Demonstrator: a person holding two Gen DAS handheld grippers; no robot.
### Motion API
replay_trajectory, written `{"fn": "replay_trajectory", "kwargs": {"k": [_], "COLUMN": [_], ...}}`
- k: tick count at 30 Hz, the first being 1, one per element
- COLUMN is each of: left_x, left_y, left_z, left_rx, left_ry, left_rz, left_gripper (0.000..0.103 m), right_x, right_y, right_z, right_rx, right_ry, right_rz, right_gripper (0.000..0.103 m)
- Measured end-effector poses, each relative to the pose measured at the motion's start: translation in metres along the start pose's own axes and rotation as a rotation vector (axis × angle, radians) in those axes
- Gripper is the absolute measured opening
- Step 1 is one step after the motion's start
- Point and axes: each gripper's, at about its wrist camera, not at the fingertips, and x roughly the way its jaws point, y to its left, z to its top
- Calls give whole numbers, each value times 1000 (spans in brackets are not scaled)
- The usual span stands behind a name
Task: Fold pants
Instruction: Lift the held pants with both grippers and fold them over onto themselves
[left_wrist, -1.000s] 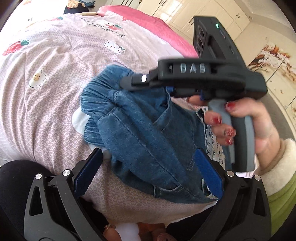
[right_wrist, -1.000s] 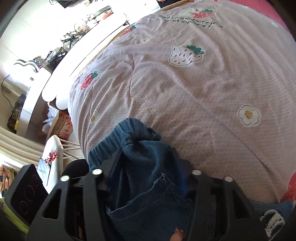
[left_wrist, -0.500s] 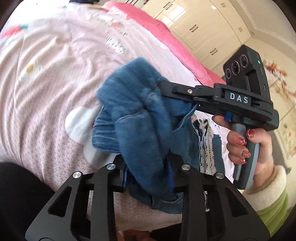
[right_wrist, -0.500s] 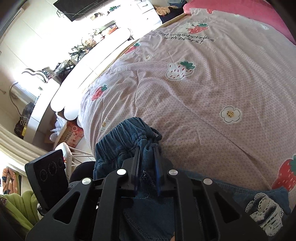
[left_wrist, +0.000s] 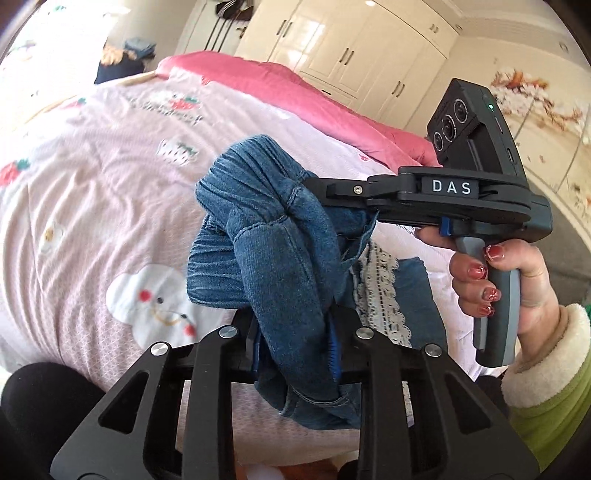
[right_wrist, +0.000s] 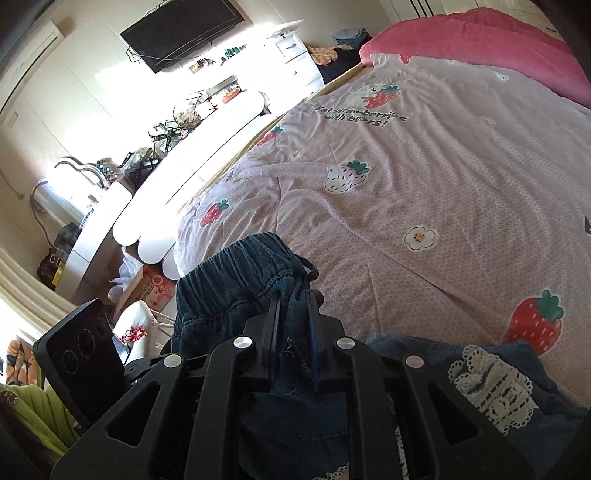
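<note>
Small blue denim pants with an elastic waistband and white lace trim hang bunched above the pink bed. My left gripper is shut on a thick fold of the denim. My right gripper is shut on the waistband area of the pants; it also shows in the left wrist view, coming in from the right and pinching the upper cloth. Lace-trimmed parts trail low at the right in the right wrist view.
The pink strawberry-print bedspread stretches ahead, with a bright pink quilt at its far end. White wardrobes stand behind. A white desk with clutter and a wall TV lie left of the bed.
My left gripper went from open to shut on the denim. My right gripper closed tighter on the waistband. Both lifted the pants up off the bed.
</note>
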Motion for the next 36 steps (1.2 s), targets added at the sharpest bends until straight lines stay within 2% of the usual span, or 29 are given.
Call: {"fn": "replay_trajectory", "kwargs": {"k": [9, 16, 20, 27, 36], "left_x": [7, 30, 44, 63, 74], "left_y": [-51, -86, -99, -116, -133], "left_z": [-4, -18, -27, -34, -40], "left_rx": [115, 193, 229, 283, 331], "left_ry": [34, 88, 119, 151, 169], "left_rz": [-24, -31, -24, -9, -9], "left_gripper": [18, 18, 18, 18, 18], "right_x": [-51, -75, -84, -108, -125], "right_y": [-27, -58, -74, -97, -102], "right_z": [-32, -66, -86, -115, -131], "right_rx": [54, 110, 145, 205, 219], "right_ry": [-77, -110, -122, -210, -262], "right_rz": [-10, -20, -24, -35, -61], "right_gripper": [12, 12, 12, 12, 13]}}
